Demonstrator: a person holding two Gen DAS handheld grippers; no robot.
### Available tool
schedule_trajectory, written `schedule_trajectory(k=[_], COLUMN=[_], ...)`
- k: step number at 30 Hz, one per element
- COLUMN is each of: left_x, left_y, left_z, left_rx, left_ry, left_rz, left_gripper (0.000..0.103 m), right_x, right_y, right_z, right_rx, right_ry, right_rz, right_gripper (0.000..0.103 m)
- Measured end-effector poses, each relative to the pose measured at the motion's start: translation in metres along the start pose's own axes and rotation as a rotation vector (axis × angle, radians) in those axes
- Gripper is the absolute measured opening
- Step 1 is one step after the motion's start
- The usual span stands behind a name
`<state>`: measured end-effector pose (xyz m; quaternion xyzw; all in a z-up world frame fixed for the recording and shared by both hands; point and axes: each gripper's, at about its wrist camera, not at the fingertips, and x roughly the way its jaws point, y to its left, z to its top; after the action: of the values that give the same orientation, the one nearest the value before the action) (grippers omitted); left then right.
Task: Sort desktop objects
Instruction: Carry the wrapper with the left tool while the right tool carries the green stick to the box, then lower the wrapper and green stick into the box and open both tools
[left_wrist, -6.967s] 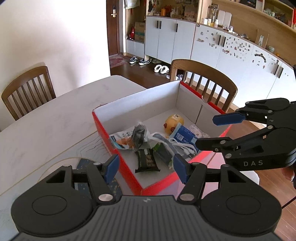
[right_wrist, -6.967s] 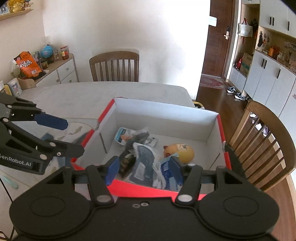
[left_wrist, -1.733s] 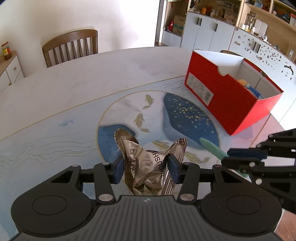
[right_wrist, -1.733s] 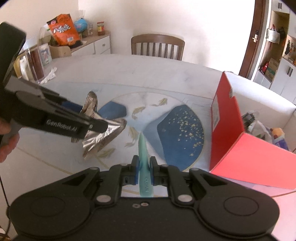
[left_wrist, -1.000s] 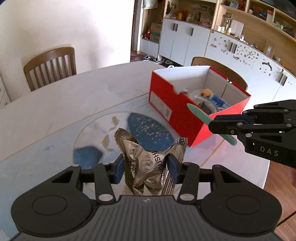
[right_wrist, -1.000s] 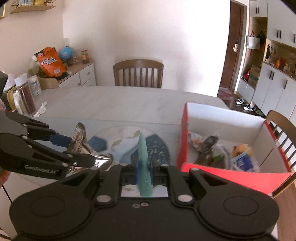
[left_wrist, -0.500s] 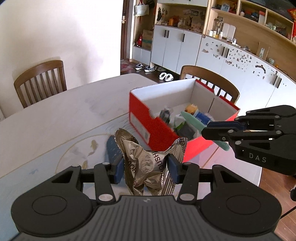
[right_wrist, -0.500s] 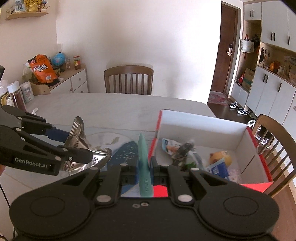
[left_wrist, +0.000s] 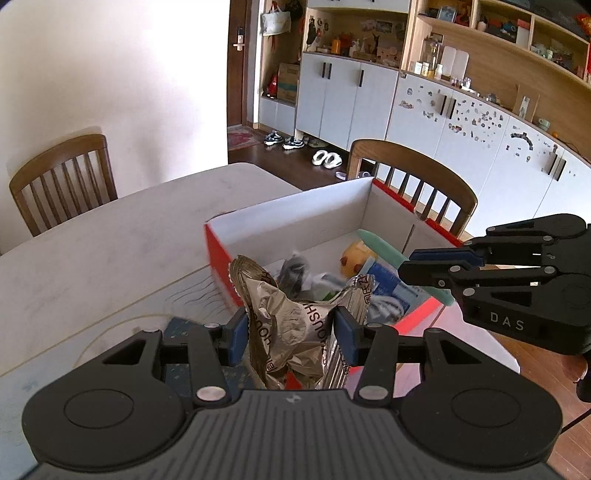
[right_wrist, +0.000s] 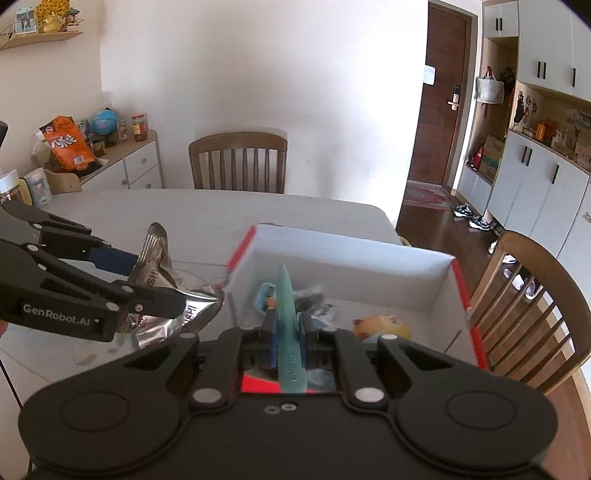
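The left tongs (left_wrist: 291, 328) are clamped part-way closed on a crumpled silver foil wrapper (left_wrist: 291, 321), both blue pads pressing its creased middle while its ends flare out above and below. In the right wrist view the same wrapper (right_wrist: 162, 291) hangs just left of the red box (right_wrist: 476, 314), over the desk (right_wrist: 184, 210) and not yet over the opening. The right tongs (right_wrist: 290, 332) are squeezed narrow on a slim teal tool (right_wrist: 290, 325), perhaps a letter opener or a small plastic blade; the blur makes it hard to say which. Its tip points forward over the box interior, above a yellow toy (right_wrist: 384, 323) and a few packets lying on the box floor.

The wrapper looks feather-light and soft: it crushes instead of resisting, so a hold across the bunched middle, as now, should be safest, whereas an edge would likely tear or slide out. It may cling to a pad or flutter on release. The teal tool seems rigid, smooth and light; gripped flat across its wider rear part it should not twist, though its slick faces could let it slip lengthwise if tipped steeply
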<state>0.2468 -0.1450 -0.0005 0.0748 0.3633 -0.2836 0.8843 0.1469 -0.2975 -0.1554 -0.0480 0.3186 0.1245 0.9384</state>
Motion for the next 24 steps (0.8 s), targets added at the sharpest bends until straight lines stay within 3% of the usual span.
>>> schedule_trajectory(k=[24], left_x=[0.108], left_y=[-0.061], left_z=[0.054], left_rx=[0.038], left_ry=[0.152], left_rz=[-0.065], left_gripper=[0.047], right_x=[0.064], right_y=[-0.100], right_z=[0.008], right_rx=[-0.009], right_ry=[0.103], right_rz=[0.011], right_gripper=[0.010])
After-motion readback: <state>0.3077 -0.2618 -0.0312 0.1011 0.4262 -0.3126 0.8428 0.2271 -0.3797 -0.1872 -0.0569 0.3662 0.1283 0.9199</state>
